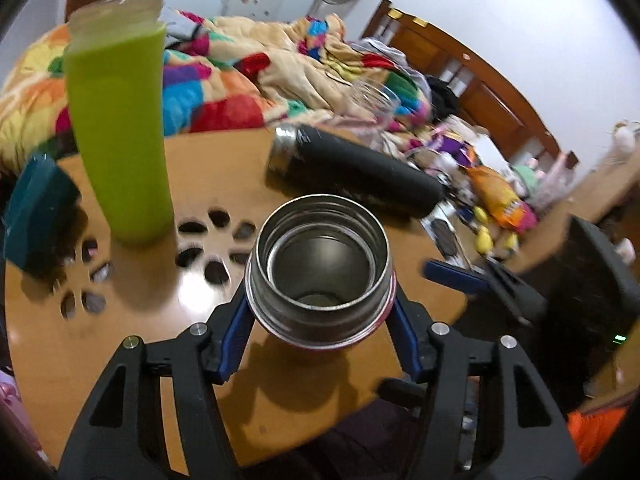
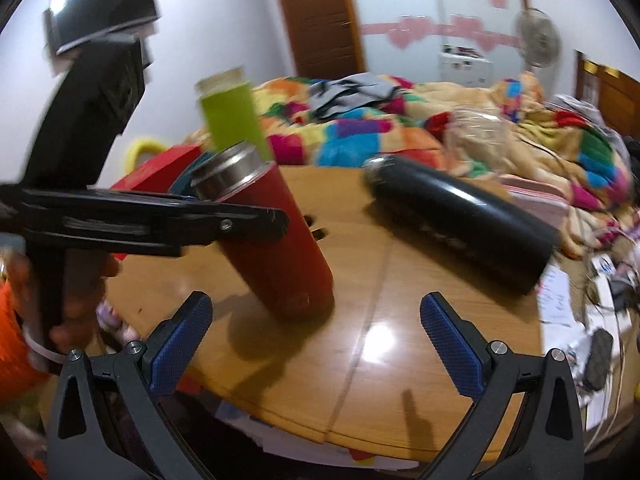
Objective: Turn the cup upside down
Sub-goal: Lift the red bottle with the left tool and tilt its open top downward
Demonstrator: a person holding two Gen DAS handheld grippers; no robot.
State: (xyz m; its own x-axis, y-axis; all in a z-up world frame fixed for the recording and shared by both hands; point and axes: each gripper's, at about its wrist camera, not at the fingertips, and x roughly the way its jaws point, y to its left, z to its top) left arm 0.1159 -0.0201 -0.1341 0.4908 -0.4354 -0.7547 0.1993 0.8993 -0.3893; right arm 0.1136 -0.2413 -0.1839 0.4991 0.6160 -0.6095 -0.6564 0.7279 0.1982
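Left wrist view, lower centre: left tongs (image 1: pixel 320 320) clamp the red cup (image 1: pixel 320 264), tilted mouth-up; right tongs (image 2: pixel 316 344) gape apart, empty, nearby.

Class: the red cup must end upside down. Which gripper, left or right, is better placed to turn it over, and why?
Left. The left gripper already clamps the red cup below its steel rim. The right gripper is open and empty, short of the cup.

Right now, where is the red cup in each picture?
Left wrist view: the red cup is low in the middle, seen from above into its open steel mouth, held by the left gripper.
Right wrist view: left of middle, tilted.
Shared landmark: the black bottle lying on its side.
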